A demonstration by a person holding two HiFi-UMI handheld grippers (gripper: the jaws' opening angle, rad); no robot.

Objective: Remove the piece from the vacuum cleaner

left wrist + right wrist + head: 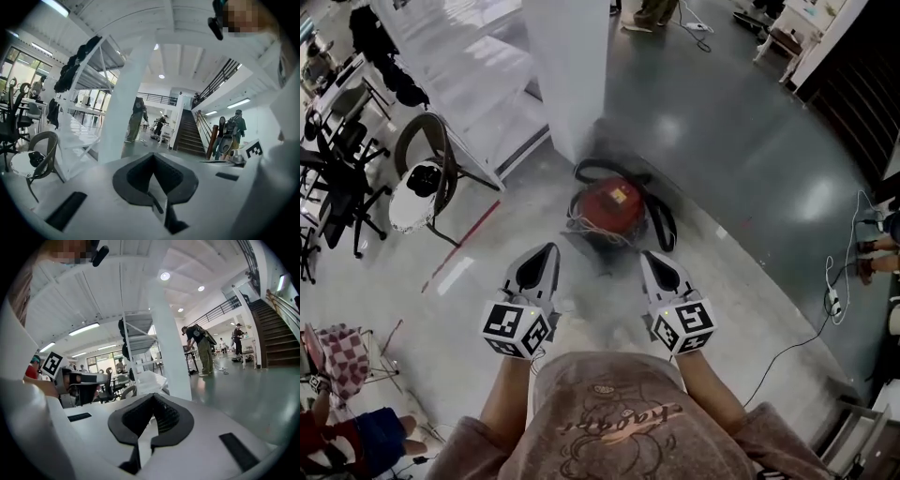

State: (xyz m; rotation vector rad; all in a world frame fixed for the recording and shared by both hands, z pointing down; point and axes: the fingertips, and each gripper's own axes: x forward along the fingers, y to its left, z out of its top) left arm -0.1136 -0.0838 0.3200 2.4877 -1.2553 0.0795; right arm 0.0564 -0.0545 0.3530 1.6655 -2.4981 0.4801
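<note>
The glossy grey floor (741,159) is carrying a red canister vacuum cleaner (611,208) beside the foot of a white pillar (570,75); a chair (431,173) is standing off to the left, and a white cable (827,277) is trailing at the right

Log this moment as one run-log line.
stage: before contact | left gripper: shut, empty | right gripper: shut, empty | vacuum cleaner: red, on floor ahead of both, untouched
</note>
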